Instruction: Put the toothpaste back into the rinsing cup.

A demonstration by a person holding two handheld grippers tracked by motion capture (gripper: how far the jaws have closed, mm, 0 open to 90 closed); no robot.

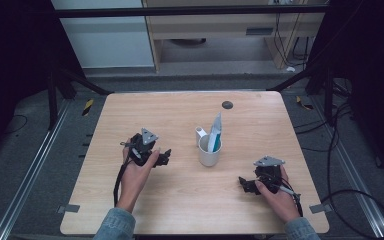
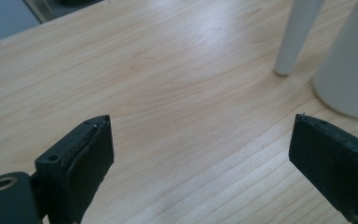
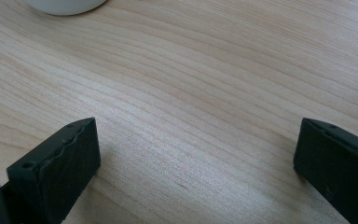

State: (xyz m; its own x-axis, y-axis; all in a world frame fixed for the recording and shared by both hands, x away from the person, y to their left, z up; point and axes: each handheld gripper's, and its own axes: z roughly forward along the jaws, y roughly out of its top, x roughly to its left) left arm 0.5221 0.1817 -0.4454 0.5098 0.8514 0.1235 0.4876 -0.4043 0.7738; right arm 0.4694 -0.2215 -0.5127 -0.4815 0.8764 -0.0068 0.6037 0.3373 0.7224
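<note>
A light wooden table [image 1: 190, 200] with rounded corners stands on a grey floor [image 1: 25, 150]. A small dark round disc [image 1: 227, 104] lies on the tabletop near the table's far edge. Metal rails [image 1: 35, 165] run along the floor on either side of the table. Beyond the table stands a pale wooden cabinet [image 1: 220, 25], with black cables [image 1: 345, 195] trailing to the table's right.

The table [image 1: 145, 115] is showing pale wood with fine grain and a smooth, softly sheened finish. The white cup [image 1: 209, 152] is looking smooth and matt, like ceramic or plastic. Each gripper's pads [image 2: 91, 158] are appearing as matt black rubbery material, slightly rough at the edges.
</note>
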